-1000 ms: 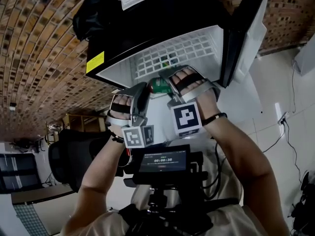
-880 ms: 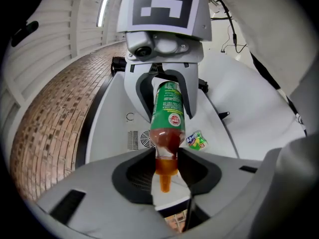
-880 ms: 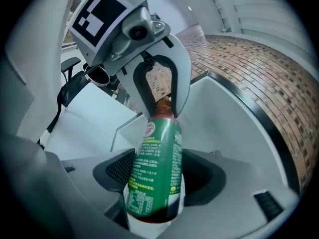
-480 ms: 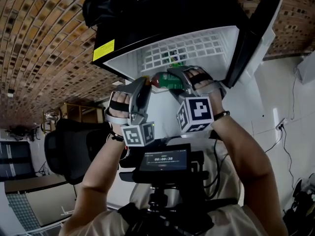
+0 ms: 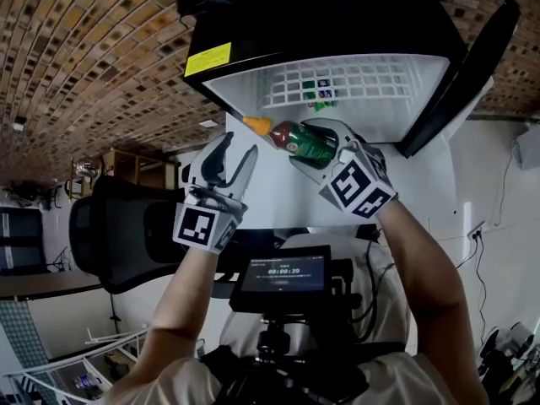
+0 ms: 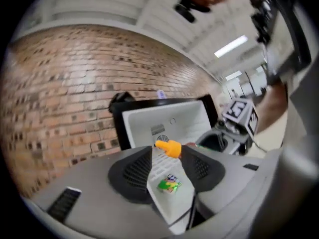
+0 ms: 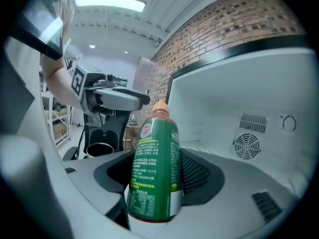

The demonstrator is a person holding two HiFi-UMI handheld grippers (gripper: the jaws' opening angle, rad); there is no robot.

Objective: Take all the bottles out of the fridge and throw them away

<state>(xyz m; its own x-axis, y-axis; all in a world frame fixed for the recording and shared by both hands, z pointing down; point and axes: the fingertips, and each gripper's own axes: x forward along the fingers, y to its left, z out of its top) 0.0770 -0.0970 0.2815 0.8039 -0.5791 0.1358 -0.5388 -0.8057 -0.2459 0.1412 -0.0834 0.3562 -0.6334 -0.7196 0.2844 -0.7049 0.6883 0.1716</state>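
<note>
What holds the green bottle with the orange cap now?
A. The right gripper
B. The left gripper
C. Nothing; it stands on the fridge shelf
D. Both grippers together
A: the right gripper, whose jaws have just been closing, clamps the green bottle between its pads; the left gripper, jaws just opening, stands empty beside it.

Looks like an office or lab workroom rather than a home: bare brick wall, black swivel office chair, long strip lights on a white ceiling, pale tiled floor, small black fridge standing open.
</note>
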